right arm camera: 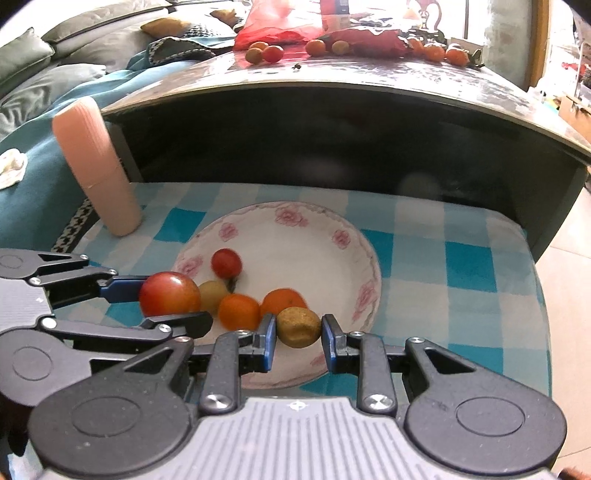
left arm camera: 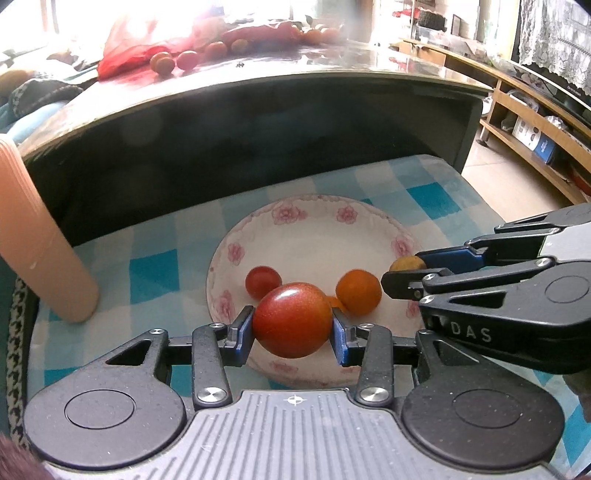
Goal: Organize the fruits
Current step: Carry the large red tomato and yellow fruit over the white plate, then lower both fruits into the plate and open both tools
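Far left: pink ribbed cylinder (right arm camera: 96, 168), leaning, standing on blue-and-white checked cloth (right arm camera: 469, 266) just beside the floral-rimmed white bowl (right arm camera: 284, 216). Behind and above: dark curved tabletop (right arm camera: 369, 79), carrying a red plastic bag (right arm camera: 284, 31) and a loose row of small fruits (right arm camera: 267, 52) well apart from the bowl. Left gripper (left arm camera: 292, 326) over the near left portion of the bowl, both blue pads pressed against a large red tomato (left arm camera: 291, 319), held clear of the fruit below. Same tomato confirmed in the right wrist view, clamped between the fingers entering from the left edge. Inside the bowl, left to right: small red tomato (right arm camera: 226, 263) towards the back, pale yellow fruit (right arm camera: 213, 294) partly hidden behind the held tomato, two orange fruits (right arm camera: 239, 311) close together near the front. Right gripper (right arm camera: 298, 339) over the near right portion of the bowl, jaws narrowly parted around a yellow-brown fruit (right arm camera: 298, 326); left pad touching it, slight gap visible at the right pad, firm grip not established. Whether that fruit rests on the bowl floor or hangs above it: cannot tell. Both grippers close together, fingers nearly meeting above the bowl's front rim.
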Motion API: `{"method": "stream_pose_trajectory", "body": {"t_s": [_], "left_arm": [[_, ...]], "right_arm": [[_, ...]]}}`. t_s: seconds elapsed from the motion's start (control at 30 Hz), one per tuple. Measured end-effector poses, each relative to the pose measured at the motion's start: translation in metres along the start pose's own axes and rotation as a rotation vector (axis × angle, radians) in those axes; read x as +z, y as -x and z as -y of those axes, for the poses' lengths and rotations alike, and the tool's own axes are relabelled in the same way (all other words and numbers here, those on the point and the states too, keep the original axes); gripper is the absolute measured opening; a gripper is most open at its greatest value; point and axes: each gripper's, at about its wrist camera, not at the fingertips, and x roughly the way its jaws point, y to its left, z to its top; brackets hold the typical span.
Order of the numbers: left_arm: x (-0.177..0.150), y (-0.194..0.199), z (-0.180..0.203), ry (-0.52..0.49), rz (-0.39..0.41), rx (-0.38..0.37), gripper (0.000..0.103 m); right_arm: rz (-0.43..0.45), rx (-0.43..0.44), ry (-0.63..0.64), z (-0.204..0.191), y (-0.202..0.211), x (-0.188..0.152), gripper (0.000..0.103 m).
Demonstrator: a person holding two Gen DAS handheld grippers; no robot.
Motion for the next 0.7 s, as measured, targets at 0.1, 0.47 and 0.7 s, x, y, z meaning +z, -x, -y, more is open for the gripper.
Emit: {"method": "stream_pose_trajectory", "body": {"t_s": [0.1, 0.47, 0.7], "left_arm": [[0.001, -0.003, -0.001, 0.006, -0.001, -0.003, 0.049], [0.002, -0.008, -0.004, 0.021, -0.005, 0.002, 0.050], [0.002, -0.012, -0.006, 0.030, -0.011, 0.006, 0.050]], "right_arm": [[0.002, -0.010, 0.002, 0.003, -0.005, 0.004, 0.042], [0.004, -0.028, 0.007, 0.004, -0.013, 0.006, 0.043], [0.003, -0.029, 0.003, 0.003, -0.017, 0.007, 0.043]]}}
